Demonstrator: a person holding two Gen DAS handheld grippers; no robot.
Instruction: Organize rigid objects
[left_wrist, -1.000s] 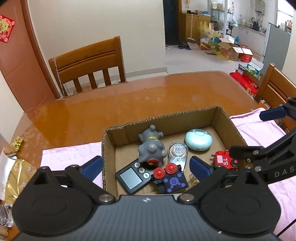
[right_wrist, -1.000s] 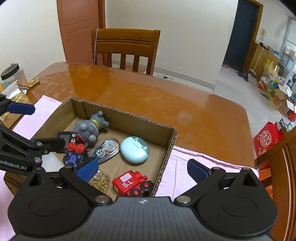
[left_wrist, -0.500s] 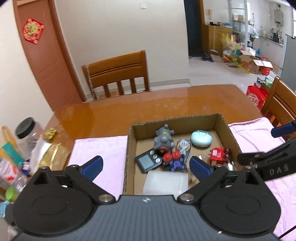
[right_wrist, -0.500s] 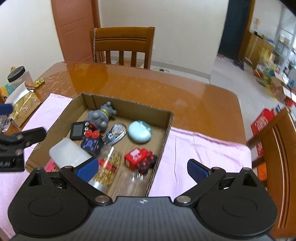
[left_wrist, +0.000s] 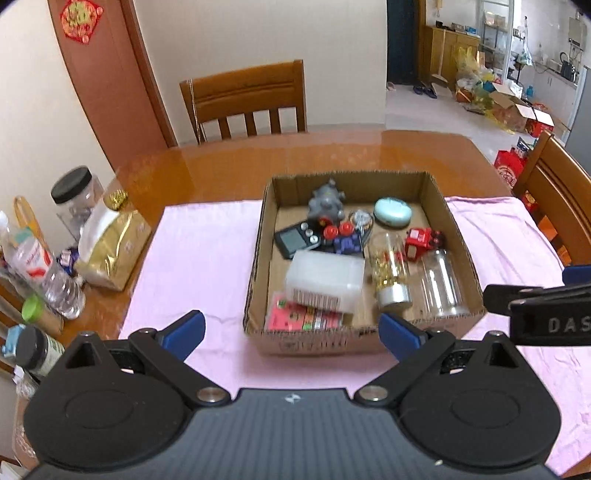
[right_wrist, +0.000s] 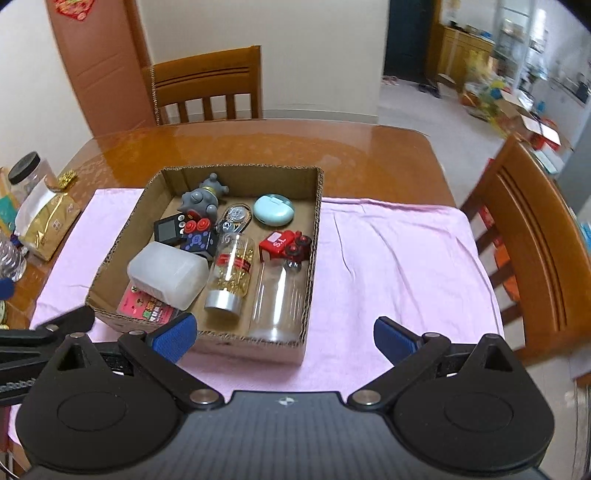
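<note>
A cardboard box (left_wrist: 458, 236) (right_wrist: 314, 236) sits on a pink cloth (left_wrist: 199, 251) (right_wrist: 399, 258) in the middle of the table. Inside lie a grey toy figure (left_wrist: 325, 204) (right_wrist: 202, 197), a pale blue case (left_wrist: 392, 211) (right_wrist: 274, 209), a red toy truck (left_wrist: 423, 239) (right_wrist: 284, 244), a white plastic box (left_wrist: 325, 277) (right_wrist: 167, 273), a jar of gold bits (left_wrist: 389, 269) (right_wrist: 231, 275), a clear jar (left_wrist: 441, 284) (right_wrist: 279, 299) and other small items. My left gripper (left_wrist: 291, 334) hangs open above the box's near wall. My right gripper (right_wrist: 285, 338) is open too, over the box's near right corner. Both hold nothing.
A gold bag (left_wrist: 114, 251) (right_wrist: 46, 221), a black-lidded jar (left_wrist: 75, 195) (right_wrist: 26, 171) and bottles (left_wrist: 44, 273) crowd the table's left edge. Wooden chairs stand at the far side (left_wrist: 247, 99) (right_wrist: 207, 85) and at the right (right_wrist: 532, 236).
Both grippers have pulled back and up from the box, so the whole box and the cloth around it now show. Both stay open.
</note>
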